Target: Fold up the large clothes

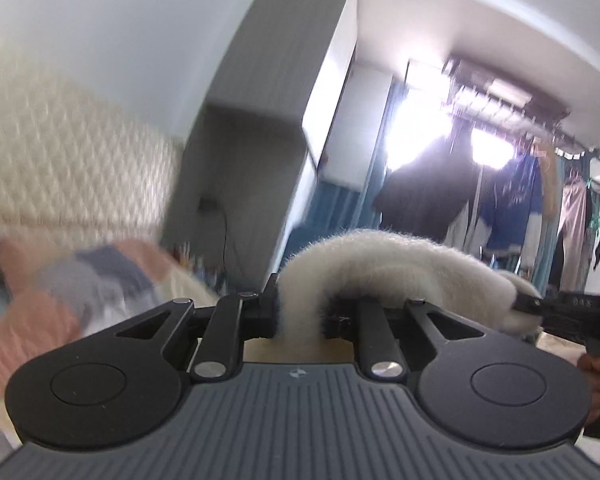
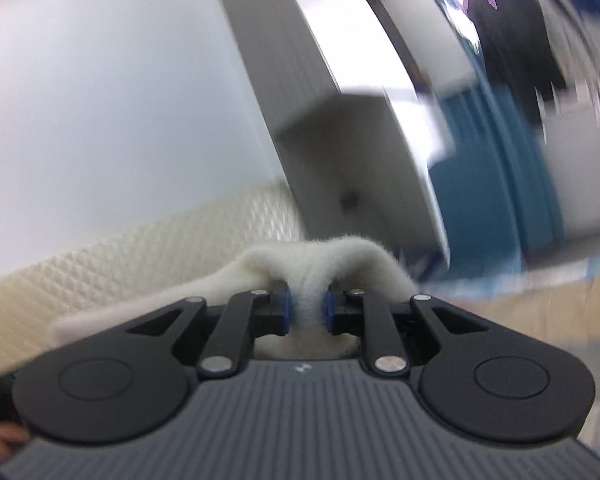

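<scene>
A bedroom, views blurred. Nearest, the left claw [image 1: 300, 312] and right claw [image 2: 306, 312] each pinch the same white fleece [image 1: 380, 264], raised between them above the bed [image 1: 40, 300]. Judged: keep both grips level and taut. Beyond, a wardrobe [image 1: 284, 120] and hanging clothes [image 1: 512, 200].

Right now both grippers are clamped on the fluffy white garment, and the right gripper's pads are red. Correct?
Not quite. The pads on the right gripper are blue, not red, as the right wrist view shows. The rest holds: it and the left gripper are both clamped on the fluffy white garment.
</scene>
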{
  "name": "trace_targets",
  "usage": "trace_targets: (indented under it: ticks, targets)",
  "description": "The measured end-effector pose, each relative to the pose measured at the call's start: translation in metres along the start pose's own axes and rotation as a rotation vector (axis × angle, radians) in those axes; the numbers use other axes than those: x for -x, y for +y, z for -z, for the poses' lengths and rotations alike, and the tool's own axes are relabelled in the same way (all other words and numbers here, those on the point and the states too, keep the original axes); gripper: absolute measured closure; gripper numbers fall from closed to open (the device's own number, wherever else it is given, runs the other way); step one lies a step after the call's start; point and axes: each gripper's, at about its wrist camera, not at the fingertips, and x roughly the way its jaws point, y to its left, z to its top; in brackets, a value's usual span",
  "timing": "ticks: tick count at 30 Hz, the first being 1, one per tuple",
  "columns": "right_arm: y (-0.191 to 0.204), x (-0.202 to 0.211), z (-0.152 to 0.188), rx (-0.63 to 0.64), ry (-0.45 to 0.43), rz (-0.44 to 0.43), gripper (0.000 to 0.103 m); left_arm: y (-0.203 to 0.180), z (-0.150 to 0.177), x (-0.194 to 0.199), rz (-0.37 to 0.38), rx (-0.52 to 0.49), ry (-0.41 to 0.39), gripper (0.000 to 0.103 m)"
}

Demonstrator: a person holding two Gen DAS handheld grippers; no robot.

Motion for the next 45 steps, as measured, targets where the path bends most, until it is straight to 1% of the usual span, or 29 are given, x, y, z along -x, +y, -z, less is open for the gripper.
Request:
trace_targets:
  ticks: [3, 5, 8, 10, 11, 13, 14, 17, 19, 21, 24, 27, 28, 29, 30, 31, 32, 33, 35, 38, 42, 45]
  targets:
    - [-0.022, -0.048, 0.007, -0.114, 0.204, 0.046, 0.080, 0.024, 0.016, -0.027, 0.003, 0.086, 0.104, 0.083]
    - [-0.040, -0.084, 0.017, -0.187, 0.337, 0.066, 0.080, 0.043, 0.025, -0.052, -0.024, 0.139, 0.170, 0.083]
    - [-0.071, -0.132, 0.038, -0.309, 0.475, 0.095, 0.080, 0.075, 0.046, -0.092, -0.071, 0.210, 0.276, 0.082]
    - [-0.080, -0.147, 0.061, -0.349, 0.528, 0.111, 0.079, 0.097, 0.063, -0.113, -0.100, 0.271, 0.310, 0.078]
    - [-0.086, -0.156, 0.070, -0.361, 0.551, 0.122, 0.079, 0.109, 0.078, -0.128, -0.103, 0.300, 0.325, 0.077]
    - [-0.095, -0.171, 0.086, -0.359, 0.580, 0.144, 0.079, 0.134, 0.104, -0.149, -0.118, 0.349, 0.359, 0.077]
    - [-0.094, -0.172, 0.094, -0.360, 0.587, 0.156, 0.077, 0.142, 0.113, -0.158, -0.132, 0.368, 0.382, 0.076]
    - [-0.101, -0.179, 0.112, -0.382, 0.583, 0.171, 0.076, 0.166, 0.135, -0.189, -0.162, 0.385, 0.426, 0.073]
    - [-0.102, -0.180, 0.114, -0.386, 0.559, 0.167, 0.075, 0.176, 0.145, -0.203, -0.169, 0.395, 0.442, 0.070]
    - [-0.106, -0.183, 0.117, -0.398, 0.538, 0.171, 0.074, 0.181, 0.152, -0.210, -0.171, 0.403, 0.454, 0.067]
    - [-0.110, -0.190, 0.124, -0.410, 0.508, 0.173, 0.072, 0.185, 0.160, -0.217, -0.183, 0.383, 0.463, 0.063]
    - [-0.108, -0.188, 0.123, -0.398, 0.490, 0.171, 0.070, 0.183, 0.158, -0.216, -0.191, 0.373, 0.460, 0.061]
    - [-0.108, -0.186, 0.123, -0.404, 0.483, 0.168, 0.067, 0.179, 0.155, -0.211, -0.195, 0.366, 0.456, 0.058]
    - [-0.107, -0.183, 0.121, -0.415, 0.475, 0.160, 0.063, 0.176, 0.153, -0.208, -0.198, 0.358, 0.452, 0.053]
    - [-0.106, -0.181, 0.120, -0.424, 0.469, 0.149, 0.056, 0.173, 0.150, -0.204, -0.198, 0.355, 0.444, 0.050]
    - [-0.105, -0.179, 0.119, -0.433, 0.465, 0.137, 0.053, 0.171, 0.147, -0.202, -0.197, 0.355, 0.438, 0.044]
    - [-0.102, -0.175, 0.116, -0.439, 0.458, 0.123, 0.046, 0.168, 0.144, -0.199, -0.197, 0.355, 0.436, 0.041]
    - [-0.099, -0.171, 0.113, -0.439, 0.451, 0.116, 0.041, 0.165, 0.141, -0.195, -0.200, 0.352, 0.432, 0.040]
    - [-0.088, -0.163, 0.107, -0.418, 0.437, 0.110, 0.036, 0.157, 0.133, -0.183, -0.217, 0.340, 0.420, 0.035]
    - [-0.072, -0.149, 0.097, -0.374, 0.409, 0.118, 0.036, 0.149, 0.121, -0.163, -0.209, 0.337, 0.388, 0.028]
    - [-0.050, -0.129, 0.090, -0.330, 0.376, 0.142, 0.036, 0.140, 0.108, -0.132, -0.191, 0.346, 0.343, 0.027]
    - [-0.033, -0.118, 0.084, -0.287, 0.329, 0.137, 0.036, 0.133, 0.103, -0.114, -0.160, 0.368, 0.309, 0.027]
